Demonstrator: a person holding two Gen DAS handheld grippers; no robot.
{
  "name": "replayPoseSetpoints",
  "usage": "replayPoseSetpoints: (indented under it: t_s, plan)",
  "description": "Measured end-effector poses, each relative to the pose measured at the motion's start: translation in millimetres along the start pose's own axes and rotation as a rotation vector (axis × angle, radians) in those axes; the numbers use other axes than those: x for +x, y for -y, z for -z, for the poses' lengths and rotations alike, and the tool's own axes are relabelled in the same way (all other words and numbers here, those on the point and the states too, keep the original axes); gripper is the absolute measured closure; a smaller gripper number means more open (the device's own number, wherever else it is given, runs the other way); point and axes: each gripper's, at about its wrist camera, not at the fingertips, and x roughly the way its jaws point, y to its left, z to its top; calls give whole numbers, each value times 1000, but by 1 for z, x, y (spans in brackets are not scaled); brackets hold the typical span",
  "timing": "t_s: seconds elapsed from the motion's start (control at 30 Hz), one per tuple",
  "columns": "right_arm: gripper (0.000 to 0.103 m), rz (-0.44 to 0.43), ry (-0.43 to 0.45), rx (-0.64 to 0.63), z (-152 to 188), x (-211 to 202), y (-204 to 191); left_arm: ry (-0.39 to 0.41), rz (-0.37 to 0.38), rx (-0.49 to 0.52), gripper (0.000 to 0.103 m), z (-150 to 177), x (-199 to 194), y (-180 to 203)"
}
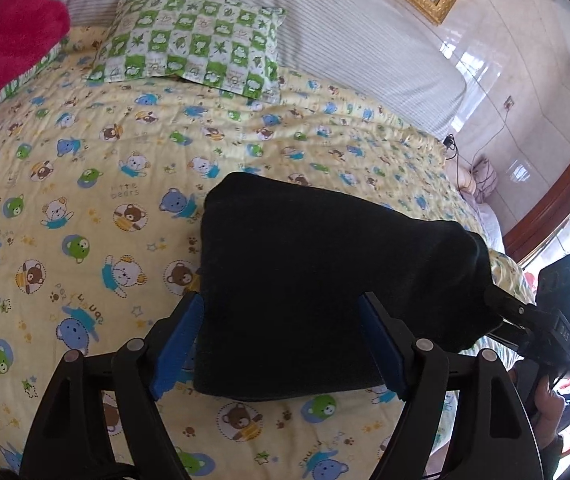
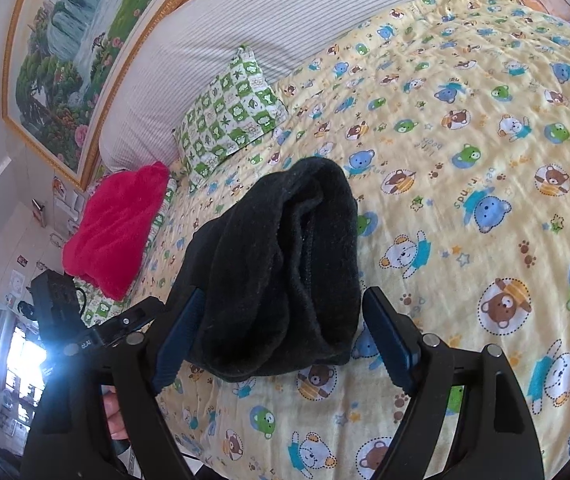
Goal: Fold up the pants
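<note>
folded pants (image 1: 325, 288), far edge hidden

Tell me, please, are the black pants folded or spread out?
Folded: the black pants lie as a compact bundle on the bear-print quilt, with stacked layers visible at one end.

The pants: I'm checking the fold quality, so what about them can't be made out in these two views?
- Left wrist view: the black pants read as one dark mass; layers and seams are lost in the dark fabric.
- Same view: their right end is covered by the right tool.
- Right wrist view: the pants show stacked folds, but waistband and leg ends cannot be told apart.
- Underside against the bedspread: hidden in both.
</note>
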Motion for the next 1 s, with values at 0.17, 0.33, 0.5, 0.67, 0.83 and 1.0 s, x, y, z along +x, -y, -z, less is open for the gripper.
replayPoseSetpoints:
  t_s: [0.17,0.33,0.5,0.67,0.83,1.0]
  plan:
    - [17,2,-8,16,2,5,8,-14,6,-12,23,1,5,-5]
    - [17,-10,-14,35,4,9,12,-23,0,-8,23,1,12,-5]
    - [15,-15,-23,45,4,14,15,-42,-1,-15,23,0,20,-8]
    - [13,-23,-27,53,2,20,19,-57,1,-20,22,0,30,-10]
    - [13,-30,-25,50,0,22,20,-68,14,-34,21,-1,38,-12]
    - [13,-30,-31,43,0,28,19,-79,22,-45,20,-3,44,-12]
